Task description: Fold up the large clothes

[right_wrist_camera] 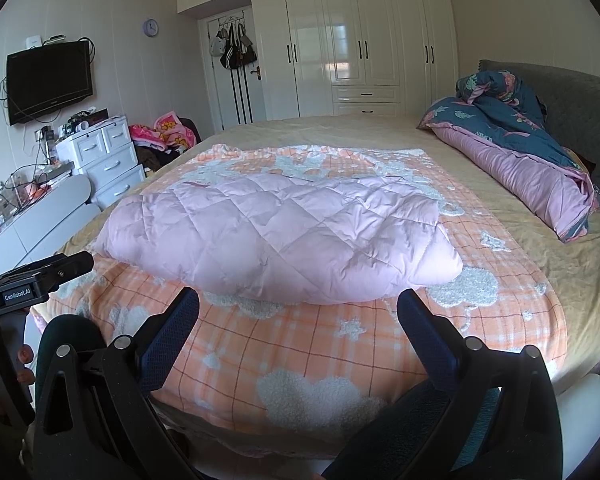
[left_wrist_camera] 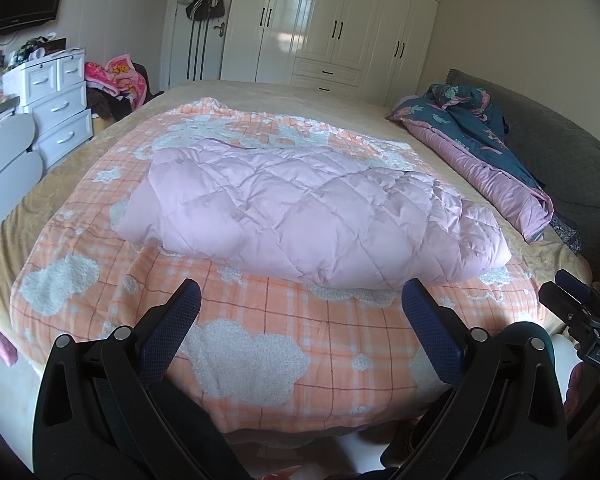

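A pink quilted padded garment (left_wrist_camera: 300, 212) lies folded into a thick bundle on an orange checked blanket with white clouds (left_wrist_camera: 260, 344), in the middle of the bed; it also shows in the right wrist view (right_wrist_camera: 284, 236). My left gripper (left_wrist_camera: 300, 292) is open and empty, held back from the bundle's near edge above the blanket. My right gripper (right_wrist_camera: 298, 300) is open and empty, also just short of the bundle's near edge. The right gripper's body shows at the right edge of the left wrist view (left_wrist_camera: 584, 320).
A blue and pink duvet (right_wrist_camera: 520, 148) lies bunched at the grey headboard (right_wrist_camera: 580, 96) on the right. White drawers (right_wrist_camera: 108, 156) and a low white table (right_wrist_camera: 44, 216) stand left of the bed. White wardrobes (right_wrist_camera: 360, 48) fill the far wall.
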Demonstrator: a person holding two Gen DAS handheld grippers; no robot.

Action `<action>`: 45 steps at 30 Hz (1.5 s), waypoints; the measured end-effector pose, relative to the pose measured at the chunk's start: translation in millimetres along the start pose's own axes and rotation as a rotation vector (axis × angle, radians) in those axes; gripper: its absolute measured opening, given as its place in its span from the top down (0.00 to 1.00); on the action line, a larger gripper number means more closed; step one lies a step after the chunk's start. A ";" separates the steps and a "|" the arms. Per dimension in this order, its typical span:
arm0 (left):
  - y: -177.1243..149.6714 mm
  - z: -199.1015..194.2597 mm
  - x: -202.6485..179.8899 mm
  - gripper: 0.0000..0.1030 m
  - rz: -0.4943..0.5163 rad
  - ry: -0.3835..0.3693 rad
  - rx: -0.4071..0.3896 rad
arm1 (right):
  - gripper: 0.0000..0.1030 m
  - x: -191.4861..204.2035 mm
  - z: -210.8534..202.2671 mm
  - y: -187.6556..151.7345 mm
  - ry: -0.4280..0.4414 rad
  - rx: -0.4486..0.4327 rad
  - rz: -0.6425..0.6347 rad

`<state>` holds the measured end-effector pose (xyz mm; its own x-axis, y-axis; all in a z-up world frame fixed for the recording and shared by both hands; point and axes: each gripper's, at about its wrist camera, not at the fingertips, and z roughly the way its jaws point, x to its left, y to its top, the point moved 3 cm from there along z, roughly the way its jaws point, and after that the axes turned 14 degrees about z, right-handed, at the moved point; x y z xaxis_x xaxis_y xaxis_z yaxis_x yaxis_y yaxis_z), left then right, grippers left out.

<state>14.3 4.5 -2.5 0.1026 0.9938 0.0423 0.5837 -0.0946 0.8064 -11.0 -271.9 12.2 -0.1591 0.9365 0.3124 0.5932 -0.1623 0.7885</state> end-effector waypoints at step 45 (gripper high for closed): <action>1.1 -2.6 0.7 0.08 0.015 0.018 0.007 | 0.04 2.8 -4.8 8.8 -0.010 -0.003 -0.013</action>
<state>12.9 5.2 0.0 0.0970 0.9932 0.0650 0.5880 -0.1098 0.8014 -9.9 -272.2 22.6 -0.1592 0.9416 0.2968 0.5887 -0.1508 0.7941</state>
